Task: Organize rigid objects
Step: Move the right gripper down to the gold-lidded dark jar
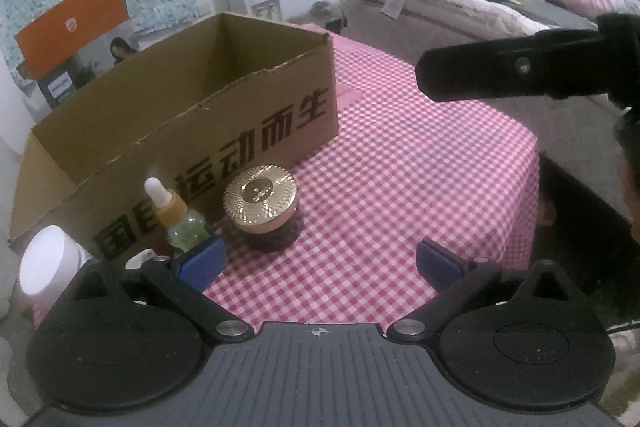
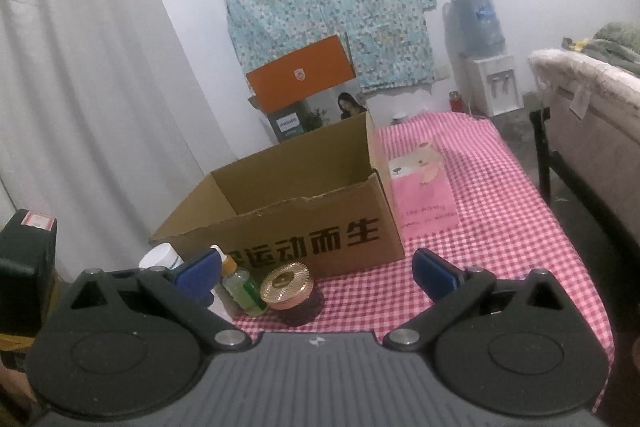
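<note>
Gold-lidded jar and dropper bottle stand against cardboard box; both claws gape apart, empty.

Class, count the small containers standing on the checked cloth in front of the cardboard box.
3: a gold-lidded jar nearest the middle, a green dropper bottle to its left, and a white container further left. The box interior is partly hidden.

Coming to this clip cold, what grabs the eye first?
The open cardboard box with bold black characters dominates the pink checked tablecloth. In front of it stand a gold-lidded jar and a small dropper bottle, with both grippers open and empty.
</note>
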Available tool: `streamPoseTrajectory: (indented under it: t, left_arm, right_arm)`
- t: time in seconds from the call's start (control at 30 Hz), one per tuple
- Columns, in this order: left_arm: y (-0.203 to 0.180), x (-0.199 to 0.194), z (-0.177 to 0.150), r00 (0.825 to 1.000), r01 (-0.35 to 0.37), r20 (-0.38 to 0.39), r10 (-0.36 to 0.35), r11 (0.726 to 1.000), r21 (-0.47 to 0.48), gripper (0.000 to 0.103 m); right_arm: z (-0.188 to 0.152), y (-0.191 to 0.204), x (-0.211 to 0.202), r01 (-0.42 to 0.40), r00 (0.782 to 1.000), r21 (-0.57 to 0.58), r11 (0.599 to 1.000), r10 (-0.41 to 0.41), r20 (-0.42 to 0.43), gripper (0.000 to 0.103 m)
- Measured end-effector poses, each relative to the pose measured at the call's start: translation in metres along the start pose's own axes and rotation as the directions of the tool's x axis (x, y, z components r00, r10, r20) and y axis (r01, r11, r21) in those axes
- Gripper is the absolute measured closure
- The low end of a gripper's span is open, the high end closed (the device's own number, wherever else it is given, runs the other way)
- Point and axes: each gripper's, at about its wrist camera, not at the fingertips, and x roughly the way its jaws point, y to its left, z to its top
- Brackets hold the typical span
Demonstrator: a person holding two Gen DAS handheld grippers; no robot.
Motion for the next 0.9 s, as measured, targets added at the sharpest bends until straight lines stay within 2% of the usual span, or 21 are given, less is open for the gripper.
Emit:
streamPoseTrajectory:
  t: [0.17, 0.33, 0.43, 0.5, 0.6, 0.73, 0.83, 0.9]
  left_arm:
    - [0.000, 0.009, 0.005, 1.000, -0.007, -0.021, 0.007, 1.000, -0.023, 0.006]
    - [0.000, 0.018, 0.010, 0.999, -0.028, -0.026, 0.027, 0.999, -0.024, 0.021]
    - [0.002, 0.024, 0.013, 0.998, -0.050, -0.034, 0.049, 0.998, -0.036, 0.027]
    - [0.004, 0.027, 0.014, 0.997, -0.061, -0.041, 0.060, 0.997, -0.046, 0.031]
    - [0.009, 0.031, 0.015, 0.996, -0.074, -0.051, 0.071, 0.995, -0.060, 0.034]
    - [0.014, 0.038, 0.018, 0.996, -0.077, -0.055, 0.073, 0.995, -0.067, 0.036]
    - [0.015, 0.042, 0.020, 0.995, -0.090, -0.049, 0.088, 0.994, -0.061, 0.036]
    - [0.015, 0.042, 0.021, 0.995, -0.092, -0.045, 0.089, 0.994, -0.056, 0.036]
  right_arm:
    - [0.004, -0.008, 0.008, 0.004, 0.999, 0.011, 1.000, -0.004, -0.044, 0.000]
    - [0.008, -0.011, 0.032, 0.005, 0.991, -0.001, 1.000, -0.006, -0.136, 0.004]
    - [0.010, -0.012, 0.051, -0.026, 0.981, 0.021, 0.999, 0.030, -0.194, 0.014]
    - [0.012, -0.014, 0.063, -0.052, 0.973, 0.040, 0.998, 0.059, -0.224, 0.026]
    - [0.016, -0.013, 0.082, -0.094, 0.961, 0.061, 0.994, 0.106, -0.257, 0.037]
    - [0.019, -0.013, 0.104, -0.156, 0.939, 0.097, 0.983, 0.178, -0.295, 0.043]
    - [0.018, -0.013, 0.121, -0.164, 0.929, 0.110, 0.980, 0.191, -0.317, 0.048]
    - [0.016, -0.016, 0.132, -0.173, 0.918, 0.139, 0.975, 0.210, -0.337, 0.058]
